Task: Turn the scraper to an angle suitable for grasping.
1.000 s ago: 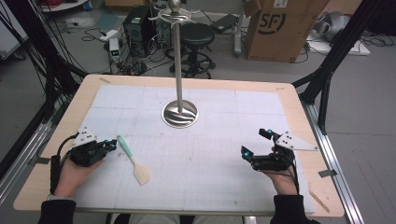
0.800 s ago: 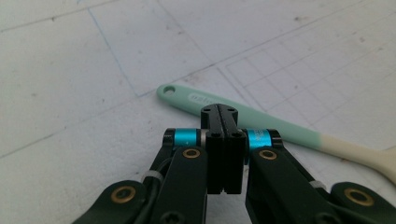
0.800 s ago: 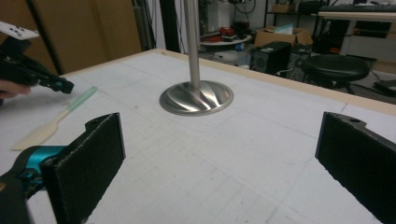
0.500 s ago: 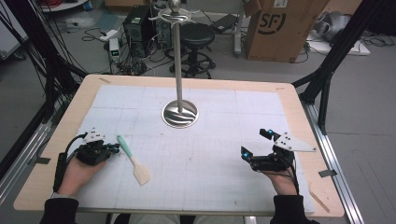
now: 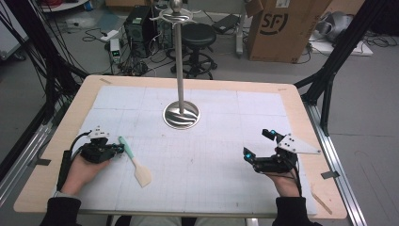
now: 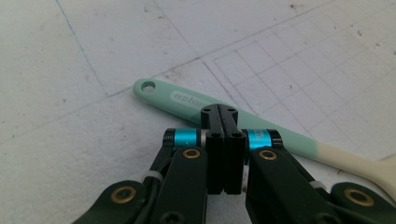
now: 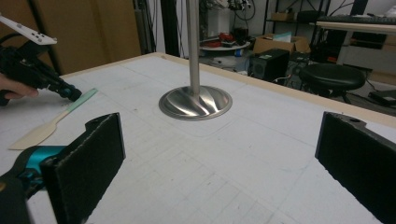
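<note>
A: Starting nearest the person, what is each hand doing?

B: Resting at the front of the pale wooden table [image 5: 301, 99], which is carrying a white gridded mat [image 5: 211, 155]. The left hand is holding the black left gripper with teal bands [image 5: 118, 149] low at the mat's left side. In the left gripper view its jaws are pressing flat against each other with nothing between them.

A: And the spatula?

B: The flat spatula with a mint-green handle and cream blade [image 6: 261, 126] is lying on the mat just past those closed tips, crossing in front of them. The hanging hole at the handle's end is sitting a little beyond the tips. From above, the handle end is lying right at the gripper's nose, while the blade is pointing back towards the person. I cannot tell whether the tips are touching the handle.

A: The other side?

B: The black right gripper with a grey three-cornered plate on top [image 5: 256, 147] is sitting near the right front of the mat, well apart from the spatula. Its jaws are standing wide apart, holding nothing.

A: Farther out?

B: A polished steel stand, a tall pole on a round swirled base [image 5: 181, 114], is standing upright near the mat's middle, beyond both grippers. Behind the table, a black round stool [image 5: 198, 34] and a brown cardboard box [image 5: 280, 28] are sitting on the floor.
</note>
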### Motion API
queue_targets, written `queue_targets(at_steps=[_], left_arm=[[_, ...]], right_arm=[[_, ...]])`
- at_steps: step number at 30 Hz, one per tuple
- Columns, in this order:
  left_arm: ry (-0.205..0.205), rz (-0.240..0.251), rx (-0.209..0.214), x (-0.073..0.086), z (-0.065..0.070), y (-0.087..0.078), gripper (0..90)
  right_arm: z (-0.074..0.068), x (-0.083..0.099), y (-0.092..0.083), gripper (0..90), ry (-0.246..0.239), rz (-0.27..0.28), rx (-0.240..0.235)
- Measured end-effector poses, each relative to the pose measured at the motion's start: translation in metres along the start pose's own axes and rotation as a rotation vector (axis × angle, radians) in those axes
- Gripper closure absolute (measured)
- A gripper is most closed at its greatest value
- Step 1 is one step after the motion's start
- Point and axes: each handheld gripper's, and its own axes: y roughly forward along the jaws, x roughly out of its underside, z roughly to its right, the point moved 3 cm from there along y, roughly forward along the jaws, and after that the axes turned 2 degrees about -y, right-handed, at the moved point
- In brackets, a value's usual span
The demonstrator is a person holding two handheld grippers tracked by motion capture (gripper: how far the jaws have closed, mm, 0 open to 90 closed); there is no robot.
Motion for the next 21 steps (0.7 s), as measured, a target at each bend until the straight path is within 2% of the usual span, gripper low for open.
queue_targets(at_steps=[5, 8, 10, 17, 19, 21], left_arm=[[0.014, 0.002, 0.006, -0.002, 0.007, 0.005, 89.8], [0.055, -0.007, 0.003, -0.005, 0.016, 0.008, 89.8], [0.079, -0.014, 0.016, -0.008, 0.022, 0.012, 89.8], [0.091, -0.02, 0.05, -0.014, 0.034, 0.022, 89.8], [0.096, -0.015, 0.076, -0.015, 0.039, 0.025, 89.8], [0.123, -0.011, 0.141, -0.014, 0.046, 0.028, 89.8]], right_arm=[[0.0, 0.0, 0.0, 0.3, 0.0, 0.0, 0.004], [0.0, 0.0, 0.0, 0.3, -0.003, 0.001, 0.007], [0.0, -0.001, 0.0, 0.3, -0.007, 0.009, 0.006], [0.001, -0.001, -0.001, 0.3, -0.003, 0.011, 0.001], [0.001, -0.001, -0.001, 0.3, -0.003, 0.011, 0.0], [0.001, 0.0, 0.0, 0.3, -0.006, 0.007, -0.002]])
